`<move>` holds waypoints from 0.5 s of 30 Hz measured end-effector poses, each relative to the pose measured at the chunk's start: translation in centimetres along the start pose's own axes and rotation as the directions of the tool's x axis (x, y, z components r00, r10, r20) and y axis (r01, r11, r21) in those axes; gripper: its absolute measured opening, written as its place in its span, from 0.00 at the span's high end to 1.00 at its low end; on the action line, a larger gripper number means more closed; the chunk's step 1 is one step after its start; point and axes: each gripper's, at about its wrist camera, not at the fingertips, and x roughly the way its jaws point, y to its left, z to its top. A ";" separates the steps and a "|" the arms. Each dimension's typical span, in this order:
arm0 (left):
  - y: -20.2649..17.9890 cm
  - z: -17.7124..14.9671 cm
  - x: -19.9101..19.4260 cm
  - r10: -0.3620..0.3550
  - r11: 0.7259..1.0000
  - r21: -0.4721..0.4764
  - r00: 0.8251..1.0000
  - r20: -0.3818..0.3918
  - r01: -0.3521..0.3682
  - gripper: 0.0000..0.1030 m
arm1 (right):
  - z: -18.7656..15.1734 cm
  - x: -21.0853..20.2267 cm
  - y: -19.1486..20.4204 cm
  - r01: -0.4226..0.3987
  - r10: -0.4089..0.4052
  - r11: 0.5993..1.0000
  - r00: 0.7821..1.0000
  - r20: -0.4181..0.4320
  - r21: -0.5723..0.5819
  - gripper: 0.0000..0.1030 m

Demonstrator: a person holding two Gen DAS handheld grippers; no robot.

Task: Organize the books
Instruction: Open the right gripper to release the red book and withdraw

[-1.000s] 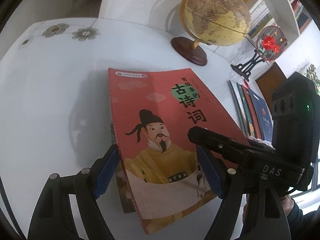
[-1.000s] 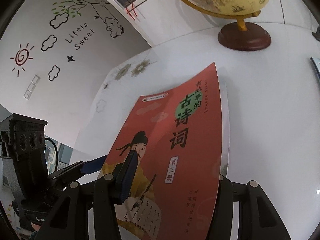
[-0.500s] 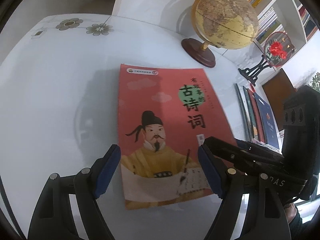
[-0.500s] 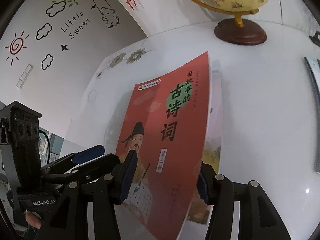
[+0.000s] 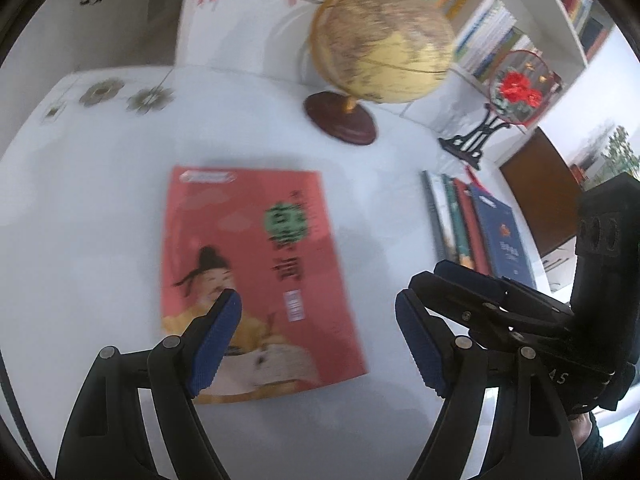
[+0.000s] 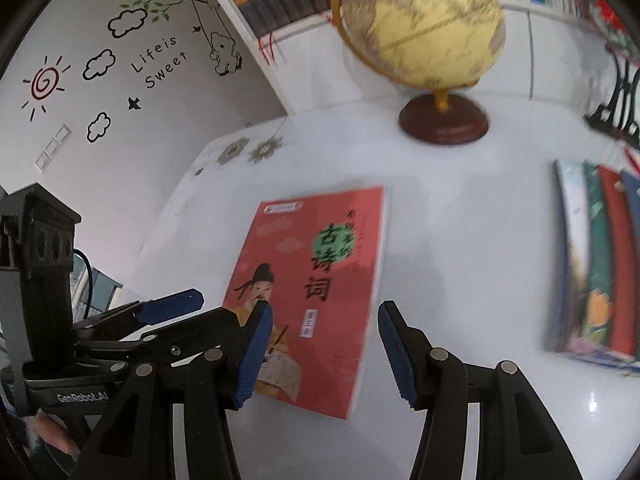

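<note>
Left gripper (image 5: pixel 318 336): jaws apart, empty. Right gripper (image 6: pixel 322 354): jaws apart, empty. 1 red book (image 5: pixel 256 276), robed figure and green badge on cover, flat on white table (image 5: pixel 100 200) below both. 4 books (image 5: pixel 476 228) overlapping in a row, right. 1 globe (image 5: pixel 382 42) behind.

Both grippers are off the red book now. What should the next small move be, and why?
Probably take the right gripper toward the overlapping books on its side. The red book lies flat and alone on the table, both grippers open and empty, left gripper too.
</note>
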 end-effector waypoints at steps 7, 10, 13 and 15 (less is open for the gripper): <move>-6.9 0.8 -0.3 -0.023 0.997 0.075 0.999 0.030 0.020 0.25 | 0.4 -5.0 -3.1 0.025 -0.027 0.999 0.998 0.050 0.024 0.48; -9.7 0.8 -0.2 -0.034 0.994 0.101 0.999 0.030 0.031 0.25 | 0.3 -7.2 -5.2 0.046 -0.049 0.998 0.997 0.060 0.039 0.48; -12.3 0.7 0.1 -0.043 0.993 0.115 0.999 0.028 0.040 0.25 | 0.2 -9.0 -6.8 0.061 -0.064 0.997 0.996 0.068 0.052 0.47; -14.0 0.7 0.4 -0.048 0.991 0.123 0.998 0.027 0.044 0.25 | 0.0 -10.7 -8.4 0.079 -0.083 0.995 0.994 0.076 0.062 0.46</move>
